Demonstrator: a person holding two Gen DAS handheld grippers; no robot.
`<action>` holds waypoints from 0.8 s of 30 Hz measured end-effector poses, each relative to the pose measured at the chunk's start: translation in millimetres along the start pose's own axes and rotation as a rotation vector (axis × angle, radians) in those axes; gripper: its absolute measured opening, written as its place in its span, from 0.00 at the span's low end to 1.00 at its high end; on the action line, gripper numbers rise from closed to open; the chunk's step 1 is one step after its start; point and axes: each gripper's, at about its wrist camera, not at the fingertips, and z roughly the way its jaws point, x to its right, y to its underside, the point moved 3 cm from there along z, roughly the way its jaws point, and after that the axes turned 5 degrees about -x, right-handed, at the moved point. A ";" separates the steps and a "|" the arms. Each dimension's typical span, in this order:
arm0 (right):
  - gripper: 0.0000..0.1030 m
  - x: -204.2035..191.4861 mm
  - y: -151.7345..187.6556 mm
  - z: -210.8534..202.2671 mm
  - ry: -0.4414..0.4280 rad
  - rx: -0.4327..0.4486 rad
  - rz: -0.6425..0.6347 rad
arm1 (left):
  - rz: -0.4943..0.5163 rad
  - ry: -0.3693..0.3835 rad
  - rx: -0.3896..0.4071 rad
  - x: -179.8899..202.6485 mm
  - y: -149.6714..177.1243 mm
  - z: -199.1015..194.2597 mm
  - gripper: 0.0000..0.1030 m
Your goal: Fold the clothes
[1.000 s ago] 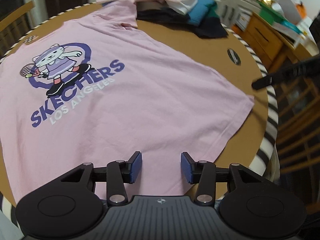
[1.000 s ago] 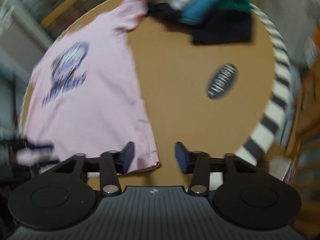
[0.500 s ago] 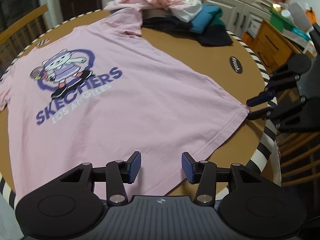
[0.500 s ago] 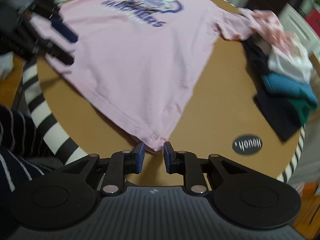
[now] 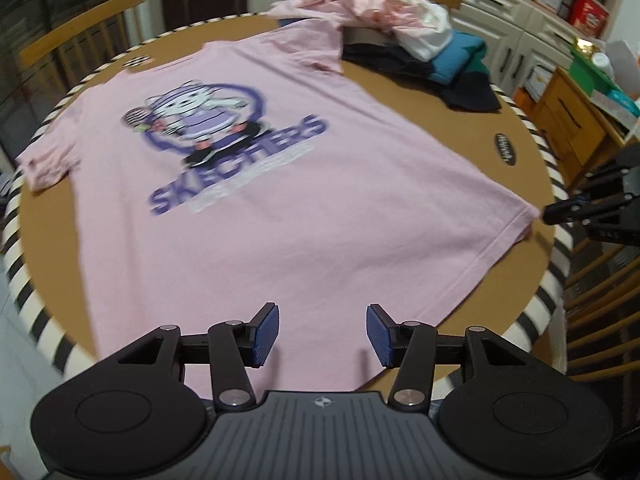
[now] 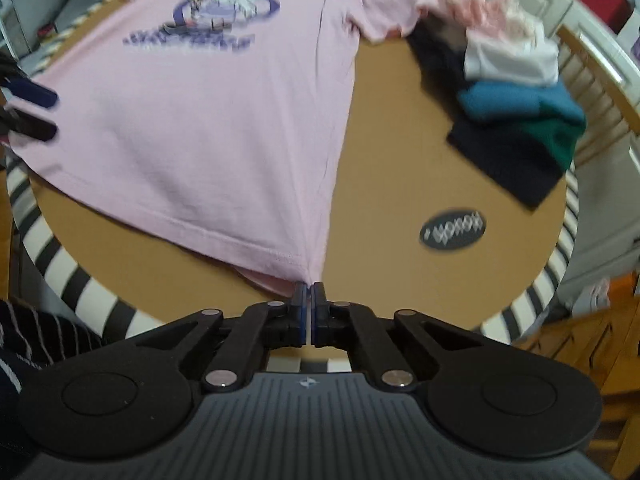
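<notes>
A pink t-shirt point(image 5: 280, 220) with a purple cartoon print lies flat, print up, on the round brown table point(image 5: 460, 128). My left gripper point(image 5: 322, 314) hovers over the shirt's near hem; its jaws are opening, with nothing pressed between the blue pads. My right gripper point(image 6: 309, 289) is shut on the bottom corner of the shirt point(image 6: 220, 120) near the table edge, and the cloth pulls slightly toward it. In the left wrist view the right gripper point(image 5: 560, 212) pinches that corner at the right. In the right wrist view the left gripper point(image 6: 36, 112) shows at the left edge.
A pile of pink, white, teal and dark clothes point(image 5: 420, 48) sits at the table's far side. A black oval label point(image 6: 452, 230) is on the tabletop point(image 6: 400, 152). A black-and-white striped rim rings the table. Wooden chairs and a wooden cabinet point(image 5: 568, 120) stand around. A striped sleeve point(image 6: 24, 340) shows lower left.
The right gripper swung round to the shirt's bottom corner and shut on it. The left gripper pulled back and up a little, and its jaws widened slightly.
</notes>
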 end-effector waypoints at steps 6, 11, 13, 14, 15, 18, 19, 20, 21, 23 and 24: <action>0.04 20.3 6.1 -4.5 0.011 0.002 0.147 | -0.118 -0.054 0.021 -49.0 13.2 -19.0 0.53; 0.11 27.5 -41.2 -20.5 -0.034 0.150 0.191 | -0.324 -0.121 0.076 -130.5 -7.7 -25.3 0.50; 0.12 31.0 -68.3 -13.1 -0.050 0.187 0.186 | -0.416 -0.110 0.086 -165.0 -26.8 -19.2 0.47; 0.12 35.5 -82.0 -7.0 -0.071 0.204 0.196 | -0.461 -0.085 0.099 -180.4 -37.2 -14.7 0.47; 0.12 40.0 -95.6 -0.9 -0.091 0.221 0.205 | -0.506 -0.060 0.109 -193.3 -46.8 -9.2 0.46; 0.12 65.1 -134.8 25.6 -0.175 0.249 0.302 | -0.589 -0.036 0.093 -219.2 -74.5 13.3 0.44; 0.13 73.6 -145.7 34.4 -0.197 0.248 0.342 | -0.596 -0.053 0.083 -224.2 -81.1 20.5 0.44; 0.14 80.3 -155.0 42.6 -0.209 0.248 0.373 | -0.603 -0.071 0.071 -229.0 -86.1 27.3 0.43; 0.14 86.8 -164.0 50.7 -0.221 0.249 0.402 | -0.616 -0.084 0.059 -233.9 -89.2 32.9 0.43; 0.14 92.9 -178.1 68.8 -0.236 0.243 0.419 | -0.654 -0.086 0.033 -242.0 -88.7 43.7 0.41; 0.14 92.4 -186.6 75.3 -0.229 0.241 0.403 | -0.670 -0.086 0.022 -245.6 -87.4 47.8 0.40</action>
